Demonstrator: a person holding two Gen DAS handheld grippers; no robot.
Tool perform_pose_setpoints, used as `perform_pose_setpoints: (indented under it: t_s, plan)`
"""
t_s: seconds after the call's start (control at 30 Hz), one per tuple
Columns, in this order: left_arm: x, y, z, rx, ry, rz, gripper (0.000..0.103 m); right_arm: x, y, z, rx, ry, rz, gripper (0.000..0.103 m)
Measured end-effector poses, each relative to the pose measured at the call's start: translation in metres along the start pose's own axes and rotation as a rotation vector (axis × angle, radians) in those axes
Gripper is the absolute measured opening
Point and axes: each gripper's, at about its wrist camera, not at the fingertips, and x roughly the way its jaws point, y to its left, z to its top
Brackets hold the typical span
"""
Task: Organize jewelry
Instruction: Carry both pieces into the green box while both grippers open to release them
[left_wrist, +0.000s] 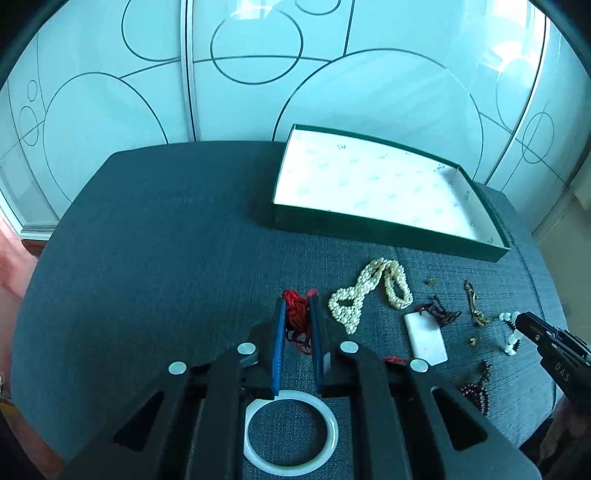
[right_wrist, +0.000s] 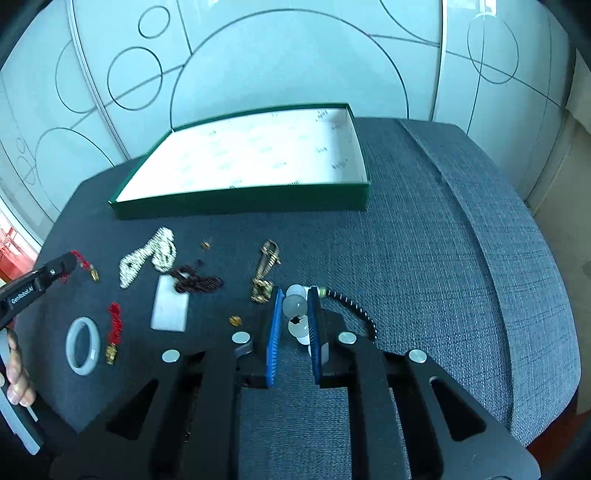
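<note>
The work surface is a dark grey cushion (right_wrist: 461, 229) of coarse woven fabric with a raised seam along its right side. Nearest in the left wrist view, a smooth translucent white bangle (left_wrist: 290, 432) lies flat on the fabric beneath the left gripper (left_wrist: 298, 308). That gripper has black arms and ribbed blue pads (left_wrist: 279, 350), and its fingers are clamped on a knotted red cord (left_wrist: 297, 314), which bunches between the pads and trails below them. In the right wrist view, the right gripper (right_wrist: 294, 301) is closed on a string of round, milky white beads (right_wrist: 295, 306); the beads sit between the blue pads, and a strand of small black beads (right_wrist: 354, 306) curves away to the right of the fingers. On the fabric between the two grippers lie a flat white rectangular pendant (left_wrist: 425, 339) on a dark red tasselled cord (left_wrist: 441, 312), a gold-coloured clasp piece (right_wrist: 264, 273), small gold-coloured items (right_wrist: 235, 320), and a dark red bead strand (left_wrist: 476, 391). Farther out, a multi-strand seed-pearl necklace (left_wrist: 365, 291) lies in loose loops. Beyond it stands a shallow rectangular green box (left_wrist: 388, 232) with low walls and a white lining faintly printed in green; nothing lies inside it. Behind the cushion rise pale glossy panels (left_wrist: 240, 110) marked with thin dark circles and arcs.
</note>
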Motion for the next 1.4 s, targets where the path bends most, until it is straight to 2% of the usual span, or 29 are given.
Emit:
perform_pose_setpoints:
  t_s: [0.3,0.53,0.87,1.13,1.23,1.4]
  plan:
    - [-0.016,0.001,0.012,-0.005,-0.024,-0.006,0.012,-0.023,0.009,0.02,0.008,-0.053,0.047,0.014]
    - [-0.025,-0.009,0.035,0.021,-0.064,-0.017,0.012,-0.033,0.014,0.044,0.001,-0.084,0.071,0.014]
    - [-0.016,-0.033,0.087,0.063,-0.111,-0.048,0.012,-0.026,0.019,0.108,-0.006,-0.139,0.085,0.014]
    - [0.029,-0.052,0.137,0.098,-0.138,-0.038,0.012,0.022,0.013,0.156,0.01,-0.129,0.065,0.014]
    - [0.056,-0.053,0.144,0.095,-0.12,-0.025,0.012,0.051,0.008,0.166,0.015,-0.103,0.047,0.014]
    - [0.111,-0.053,0.14,0.098,-0.043,-0.005,0.012,0.093,0.002,0.169,0.008,-0.047,0.003,0.014]
